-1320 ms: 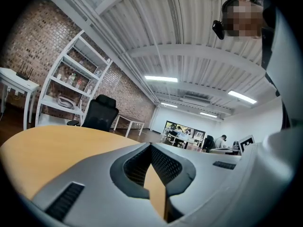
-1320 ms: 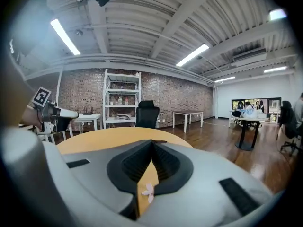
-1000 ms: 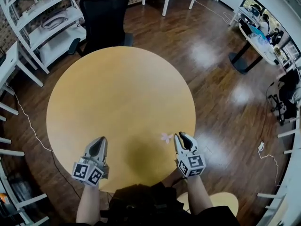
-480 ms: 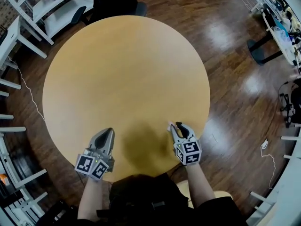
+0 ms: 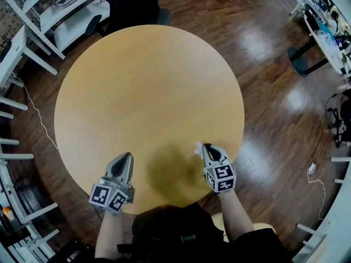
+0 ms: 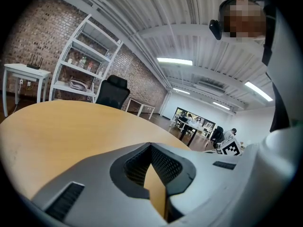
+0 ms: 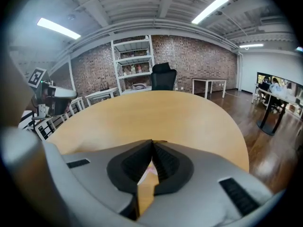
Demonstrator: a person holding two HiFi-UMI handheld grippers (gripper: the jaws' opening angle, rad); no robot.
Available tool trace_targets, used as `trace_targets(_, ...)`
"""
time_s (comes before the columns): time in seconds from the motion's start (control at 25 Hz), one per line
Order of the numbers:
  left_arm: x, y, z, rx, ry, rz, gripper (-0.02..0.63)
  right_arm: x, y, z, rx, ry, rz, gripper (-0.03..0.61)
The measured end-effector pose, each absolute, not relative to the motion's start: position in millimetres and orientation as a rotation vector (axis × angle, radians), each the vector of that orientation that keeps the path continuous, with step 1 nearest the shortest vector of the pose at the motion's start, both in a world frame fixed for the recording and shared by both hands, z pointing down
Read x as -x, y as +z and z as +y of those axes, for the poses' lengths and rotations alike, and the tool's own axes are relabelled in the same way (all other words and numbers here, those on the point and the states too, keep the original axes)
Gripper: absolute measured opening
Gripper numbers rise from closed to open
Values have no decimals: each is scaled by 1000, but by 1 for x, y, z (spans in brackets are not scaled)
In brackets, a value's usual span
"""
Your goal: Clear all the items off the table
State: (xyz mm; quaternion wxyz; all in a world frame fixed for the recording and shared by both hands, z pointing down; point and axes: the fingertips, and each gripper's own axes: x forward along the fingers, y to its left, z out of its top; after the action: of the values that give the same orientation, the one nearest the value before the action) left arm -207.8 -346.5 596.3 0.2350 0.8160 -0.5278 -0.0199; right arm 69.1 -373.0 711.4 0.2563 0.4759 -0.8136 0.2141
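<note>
A small pink-and-white scrap [image 5: 197,149] lies on the round wooden table [image 5: 148,81] near its front right edge. My right gripper [image 5: 205,147] points down at it, and its jaws have just been closing; their tips now meet with the scrap pinched between them. In the right gripper view the scrap [image 7: 147,170] shows through the hollow under the closed right gripper [image 7: 152,143]. My left gripper [image 5: 127,155] hovers over the front left of the table, shut and holding nothing. In its own view the left gripper [image 6: 151,145] has its tips together above bare tabletop.
A black office chair [image 5: 134,4] stands behind the table, with white shelving [image 5: 71,4] at the back left. White frames line the left edge. A desk [image 5: 323,26] with people sits far right. Dark wooden floor [image 5: 263,64] surrounds the table.
The right gripper has come down onto the pink-and-white scrap, and its jaws, open before, are closed on it. The left gripper has sunk slightly. The head view has tipped toward the table.
</note>
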Motion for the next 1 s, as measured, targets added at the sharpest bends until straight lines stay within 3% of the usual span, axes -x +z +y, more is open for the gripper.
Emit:
trace_targets(0.2,209,581,-350,-2370,11,-1439,0,-54,668,-376,-1357,536,-2285,3)
trace_targets(0.76,254,507,-348,-2508,-283,-1402,0,-44,544,-347,-1677,298,-2371,3)
trace_targets(1.0,215,488,-356,-2648,-308,-1188,0,-72,521,-309,-1853,190,-2258,3)
